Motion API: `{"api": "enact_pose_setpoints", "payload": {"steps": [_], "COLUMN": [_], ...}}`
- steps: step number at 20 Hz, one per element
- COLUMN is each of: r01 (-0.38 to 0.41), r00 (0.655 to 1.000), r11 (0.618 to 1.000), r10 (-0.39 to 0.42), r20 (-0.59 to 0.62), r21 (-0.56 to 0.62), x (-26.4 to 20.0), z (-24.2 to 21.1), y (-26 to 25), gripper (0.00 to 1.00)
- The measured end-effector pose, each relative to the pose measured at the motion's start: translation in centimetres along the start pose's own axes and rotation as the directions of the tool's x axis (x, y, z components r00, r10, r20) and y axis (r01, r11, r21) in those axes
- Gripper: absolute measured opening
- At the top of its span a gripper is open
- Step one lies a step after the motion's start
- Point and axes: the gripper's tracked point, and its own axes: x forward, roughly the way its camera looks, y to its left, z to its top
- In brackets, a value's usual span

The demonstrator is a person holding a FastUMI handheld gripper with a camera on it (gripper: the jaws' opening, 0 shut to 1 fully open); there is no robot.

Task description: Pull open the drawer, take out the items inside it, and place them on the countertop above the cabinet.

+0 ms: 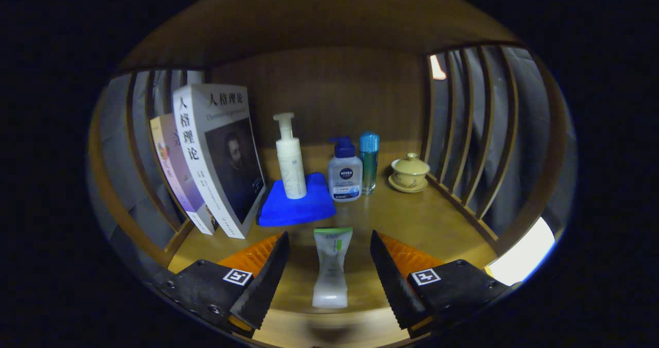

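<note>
A pale squeeze tube with a green band lies flat on the wooden countertop, its cap end near the front edge. My gripper is open, one finger on each side of the tube and neither touching it. Beyond the fingers stand a white pump bottle on a folded blue cloth, a grey pump bottle with a dark blue top, and a slim bottle with a light blue cap.
Two books lean against the slatted left side of the shelf. A small lidded tea bowl on a saucer sits at the back right by the slatted right side. A wooden back panel and top board close the space.
</note>
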Motion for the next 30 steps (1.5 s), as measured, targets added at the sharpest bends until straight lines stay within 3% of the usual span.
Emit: {"api": "enact_pose_setpoints", "payload": {"steps": [7,15,20,25,30], "r01": [0.057,0.004,0.012,-0.011,0.001], "r00": [0.990,0.960,0.945,0.929,0.936], "r11": [0.998,1.000,0.996,0.997,0.993], "r10": [-0.056,-0.004,0.018,0.041,0.041], "r20": [0.128,0.278,0.327,0.367,0.349], "r21": [-0.005,0.001,-0.091,-0.082,-0.119], "x": [-7.9,-14.3,-15.8,-16.3,-16.0], "z": [-0.8,-4.8,-9.2,-12.5,-17.3], "y": [-1.4,-0.3,0.2,0.7,0.8], "gripper": [0.96,0.96,0.96,0.96,0.96]}}
